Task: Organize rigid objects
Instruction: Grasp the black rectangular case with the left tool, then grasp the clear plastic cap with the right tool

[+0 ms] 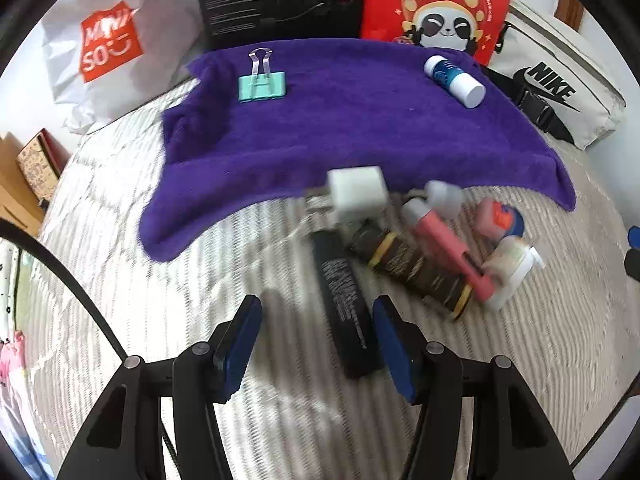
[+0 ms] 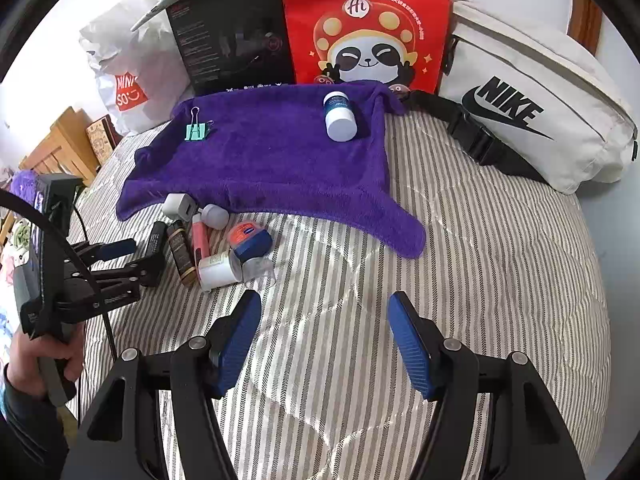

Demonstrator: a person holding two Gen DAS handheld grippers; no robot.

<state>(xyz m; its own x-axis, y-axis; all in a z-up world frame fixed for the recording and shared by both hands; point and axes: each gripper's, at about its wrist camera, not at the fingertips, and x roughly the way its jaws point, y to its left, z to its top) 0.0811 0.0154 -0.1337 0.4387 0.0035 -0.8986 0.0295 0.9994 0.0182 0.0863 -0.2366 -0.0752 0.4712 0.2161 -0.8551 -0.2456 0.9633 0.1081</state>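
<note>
Rigid objects lie heaped on the striped bedspread (image 2: 460, 248) just off the purple towel (image 2: 272, 160): a white charger (image 1: 356, 194), a black tube (image 1: 346, 300), a dark gold-banded bottle (image 1: 416, 266) and a pink tube (image 1: 444, 248). We see our left gripper (image 1: 316, 340) with jaws apart around the near end of the black tube, which sits just beside the right pad; contact we cannot tell. Our right gripper (image 2: 324, 340) hangs open over bare bedspread, the heap off to its left. A binder clip (image 1: 262, 84) and a white-capped bottle (image 1: 454, 78) rest on the towel.
</note>
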